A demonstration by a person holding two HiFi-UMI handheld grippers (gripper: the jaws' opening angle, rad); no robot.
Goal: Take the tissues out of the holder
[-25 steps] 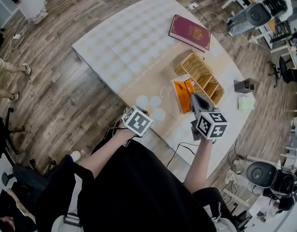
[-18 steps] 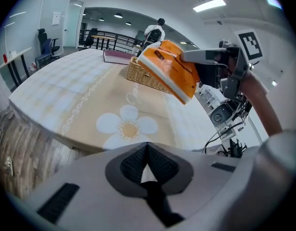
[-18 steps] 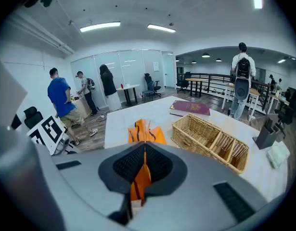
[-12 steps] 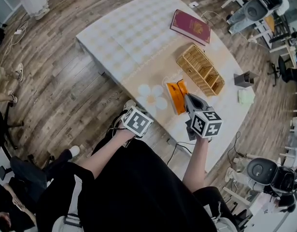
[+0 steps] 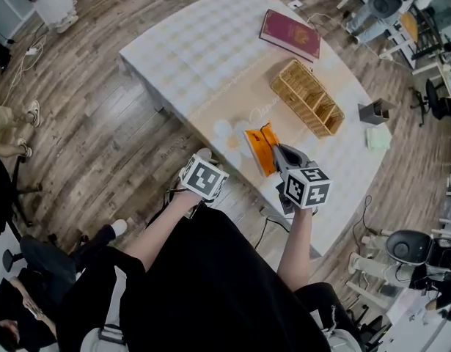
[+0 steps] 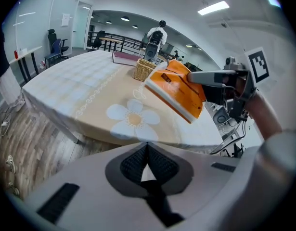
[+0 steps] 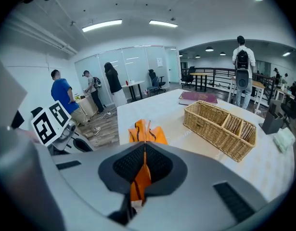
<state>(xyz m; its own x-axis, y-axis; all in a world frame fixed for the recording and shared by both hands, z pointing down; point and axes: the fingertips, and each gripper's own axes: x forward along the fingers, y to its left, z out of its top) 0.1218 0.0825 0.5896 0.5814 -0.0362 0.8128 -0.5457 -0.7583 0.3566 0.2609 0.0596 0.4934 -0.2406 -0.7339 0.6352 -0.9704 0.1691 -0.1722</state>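
**Tissue pack carried clear of the holder**

The right gripper (image 7: 144,150), clamped on the orange tissue pack (image 5: 258,149), has drawn it away from beside the wicker holder (image 5: 307,97) toward the near edge of the table (image 5: 203,50). Only the left gripper view shows the pack tilted in the air above the flower print (image 6: 133,119). The left gripper (image 6: 147,146) is closed on nothing, off that edge.

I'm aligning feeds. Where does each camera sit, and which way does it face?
Head view: on the head, looking steeply down at the table; both arms show.
Left tool view: on the left tool, facing the pack over the table; right arm shows.
Right tool view: on the right tool, which grips the pack, facing the basket; left tool shows.
All share pack and basket.
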